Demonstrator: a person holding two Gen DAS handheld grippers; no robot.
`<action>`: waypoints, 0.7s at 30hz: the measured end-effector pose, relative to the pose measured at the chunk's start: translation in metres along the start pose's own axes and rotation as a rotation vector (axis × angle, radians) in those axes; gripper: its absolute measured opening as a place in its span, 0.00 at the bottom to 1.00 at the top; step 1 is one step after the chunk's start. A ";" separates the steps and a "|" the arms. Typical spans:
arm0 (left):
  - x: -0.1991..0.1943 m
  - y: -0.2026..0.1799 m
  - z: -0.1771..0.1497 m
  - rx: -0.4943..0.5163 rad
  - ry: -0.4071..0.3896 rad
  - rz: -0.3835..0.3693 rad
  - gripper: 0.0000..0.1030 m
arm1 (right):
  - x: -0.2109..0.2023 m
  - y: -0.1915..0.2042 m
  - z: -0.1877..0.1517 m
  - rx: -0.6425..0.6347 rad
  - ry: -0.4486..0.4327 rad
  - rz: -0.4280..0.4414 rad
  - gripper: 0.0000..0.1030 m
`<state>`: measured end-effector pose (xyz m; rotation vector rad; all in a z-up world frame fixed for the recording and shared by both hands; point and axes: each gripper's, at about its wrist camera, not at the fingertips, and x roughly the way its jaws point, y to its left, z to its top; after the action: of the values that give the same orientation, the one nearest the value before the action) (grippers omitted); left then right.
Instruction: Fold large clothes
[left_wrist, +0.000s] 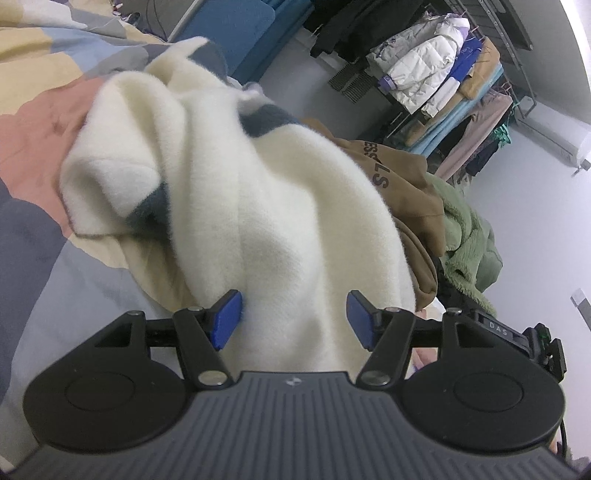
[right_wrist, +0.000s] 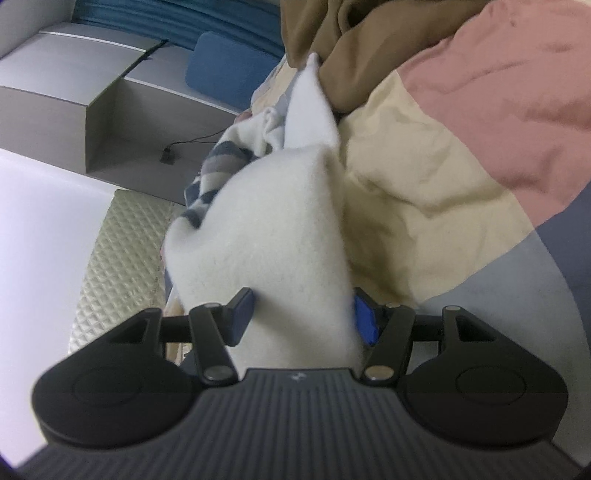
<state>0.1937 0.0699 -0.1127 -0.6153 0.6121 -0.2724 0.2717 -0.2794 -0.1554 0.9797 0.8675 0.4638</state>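
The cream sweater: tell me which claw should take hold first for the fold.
Probably left. The left claw stands open with the cream sweater bunched squarely between its pads. The right claw, also open, has the cloth hiding part of one pad, so it sits off-centre.

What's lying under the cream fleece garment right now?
The cream fleece garment lies on the patchwork quilt, which shows around it in pink, beige and grey patches. Its far edge overlaps a brown hoodie. Whatever sits directly beneath the fleece is covered.
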 end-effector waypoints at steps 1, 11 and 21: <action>0.000 0.000 0.000 -0.002 0.000 0.000 0.66 | 0.000 -0.001 0.000 0.000 -0.002 -0.005 0.59; -0.010 0.002 -0.002 -0.052 -0.029 -0.059 0.65 | -0.022 0.012 -0.001 0.009 -0.048 0.161 0.59; -0.007 0.016 0.002 -0.181 -0.026 -0.174 0.65 | -0.016 0.016 -0.006 -0.004 -0.033 0.154 0.58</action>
<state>0.1903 0.0861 -0.1176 -0.8471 0.5628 -0.3734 0.2583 -0.2797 -0.1366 1.0520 0.7641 0.5791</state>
